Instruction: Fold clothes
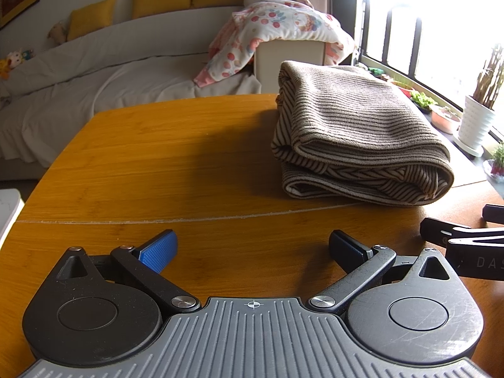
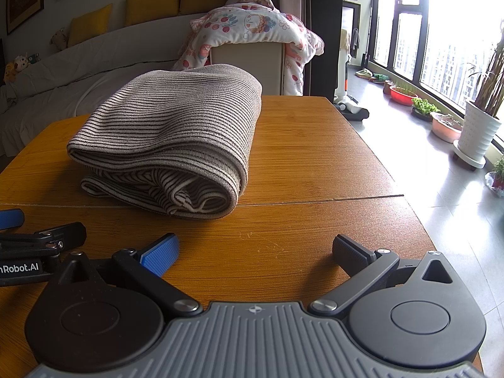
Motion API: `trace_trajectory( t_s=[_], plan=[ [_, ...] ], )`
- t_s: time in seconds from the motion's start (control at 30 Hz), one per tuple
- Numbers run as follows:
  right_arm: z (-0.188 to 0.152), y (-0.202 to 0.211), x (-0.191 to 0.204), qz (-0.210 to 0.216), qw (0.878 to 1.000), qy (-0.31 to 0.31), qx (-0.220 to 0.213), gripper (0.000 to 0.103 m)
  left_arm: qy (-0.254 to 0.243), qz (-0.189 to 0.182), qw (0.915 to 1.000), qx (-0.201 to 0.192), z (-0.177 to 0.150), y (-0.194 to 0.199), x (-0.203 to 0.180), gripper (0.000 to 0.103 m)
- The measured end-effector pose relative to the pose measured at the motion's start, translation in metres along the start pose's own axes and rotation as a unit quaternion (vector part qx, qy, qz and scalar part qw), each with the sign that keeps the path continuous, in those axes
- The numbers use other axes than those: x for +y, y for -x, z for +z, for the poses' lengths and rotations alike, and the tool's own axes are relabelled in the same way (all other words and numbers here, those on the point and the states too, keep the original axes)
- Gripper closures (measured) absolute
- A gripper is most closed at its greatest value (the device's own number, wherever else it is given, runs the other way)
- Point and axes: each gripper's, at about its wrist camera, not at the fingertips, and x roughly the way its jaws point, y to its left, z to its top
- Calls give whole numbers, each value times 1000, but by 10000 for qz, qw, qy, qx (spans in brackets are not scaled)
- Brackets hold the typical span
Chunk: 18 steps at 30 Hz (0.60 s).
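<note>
On the far half of the orange-brown wooden table (image 2: 315, 157) lies the brown-and-cream striped knit garment (image 2: 167, 145), folded into a thick multi-layer bundle with its rolled edge facing the near side. This compact form suggests the folding is complete or nearly so. Both tools are drawn back to the near edge, well apart from the garment. The left tool (image 1: 252, 249) has its fingers spread and holds nothing; the right tool (image 2: 255, 249) is likewise spread and empty, probably a rest posture. Each tool appears only partly at the edge of the other's view. Inner layers of the bundle are hidden, so sleeves or collar cannot be identified. Strong window glare washes out the far right.
</note>
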Motion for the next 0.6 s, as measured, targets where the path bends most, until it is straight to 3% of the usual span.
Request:
trace_trajectory(
  t_s=[0.17, 0.6],
  plan=[
    [0, 0, 0, 0, 10000, 0, 1, 0, 113, 142, 9997, 143, -1, 5, -2, 0],
    [0, 0, 0, 1, 10000, 0, 0, 0, 170, 211, 9996, 34, -6, 5, -5, 0]
  ],
)
